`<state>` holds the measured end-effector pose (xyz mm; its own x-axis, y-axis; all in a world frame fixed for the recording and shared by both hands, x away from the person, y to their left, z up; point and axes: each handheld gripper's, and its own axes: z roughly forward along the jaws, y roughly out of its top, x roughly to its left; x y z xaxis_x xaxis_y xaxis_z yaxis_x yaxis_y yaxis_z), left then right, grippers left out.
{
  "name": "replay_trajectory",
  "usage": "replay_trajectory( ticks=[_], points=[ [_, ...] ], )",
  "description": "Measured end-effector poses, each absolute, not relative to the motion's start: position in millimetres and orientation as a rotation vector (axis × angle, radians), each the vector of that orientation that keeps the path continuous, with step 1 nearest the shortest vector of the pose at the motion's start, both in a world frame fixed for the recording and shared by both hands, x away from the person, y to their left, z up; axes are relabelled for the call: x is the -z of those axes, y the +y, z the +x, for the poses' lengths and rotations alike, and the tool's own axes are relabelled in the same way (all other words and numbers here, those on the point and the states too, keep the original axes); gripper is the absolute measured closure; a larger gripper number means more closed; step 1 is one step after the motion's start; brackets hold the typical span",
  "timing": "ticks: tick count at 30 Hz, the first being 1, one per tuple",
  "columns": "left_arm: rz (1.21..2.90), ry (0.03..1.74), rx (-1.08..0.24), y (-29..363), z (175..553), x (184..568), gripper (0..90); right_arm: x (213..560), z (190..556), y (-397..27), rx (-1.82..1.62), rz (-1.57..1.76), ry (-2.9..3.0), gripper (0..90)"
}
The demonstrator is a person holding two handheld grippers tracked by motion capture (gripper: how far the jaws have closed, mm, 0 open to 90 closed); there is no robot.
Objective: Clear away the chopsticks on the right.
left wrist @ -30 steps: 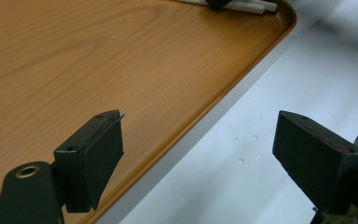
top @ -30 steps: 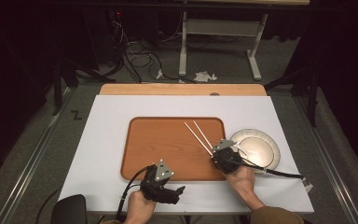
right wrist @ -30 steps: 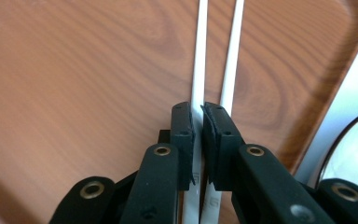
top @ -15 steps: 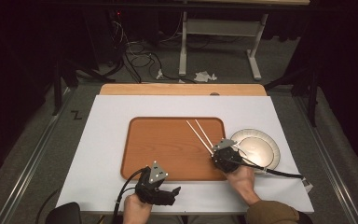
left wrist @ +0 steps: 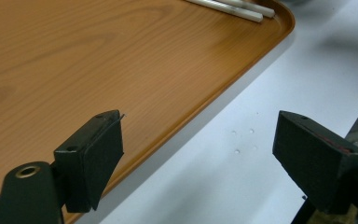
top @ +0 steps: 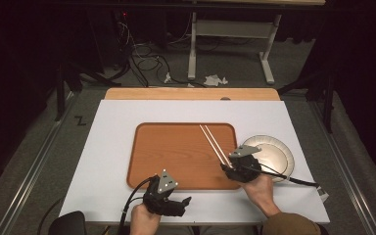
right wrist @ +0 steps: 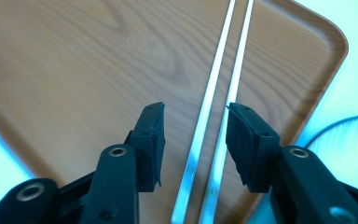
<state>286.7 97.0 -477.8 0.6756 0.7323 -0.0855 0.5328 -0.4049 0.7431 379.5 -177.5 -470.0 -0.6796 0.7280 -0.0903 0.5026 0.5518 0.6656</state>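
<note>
Two pale chopsticks lie side by side on the brown wooden tray, slanting toward its near right corner. My right gripper hangs over their near ends. In the right gripper view its jaws have just been opening, and my right gripper is open. The chopsticks run between the pads without touching them, down on the tray. My left gripper rests near the table's front edge. In the left gripper view my left gripper is open and empty beside the tray's rim.
A silvery round plate sits on the white tabletop just right of the tray, close to my right hand. A cable trails from each gripper. A wooden board lies along the table's far edge.
The right gripper's jaws have opened around the chopsticks and the gripper has lifted slightly. The chopsticks stay on the tray. The left gripper has not moved.
</note>
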Motion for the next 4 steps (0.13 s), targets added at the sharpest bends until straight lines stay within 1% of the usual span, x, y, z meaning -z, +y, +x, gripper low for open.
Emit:
replay_trajectory(
  ticks=[4],
  points=[
    [2.087,0.963,-0.337,99,288,475,16.4,464,366,-194,-0.955,1.035,2.431,55.2]
  ],
)
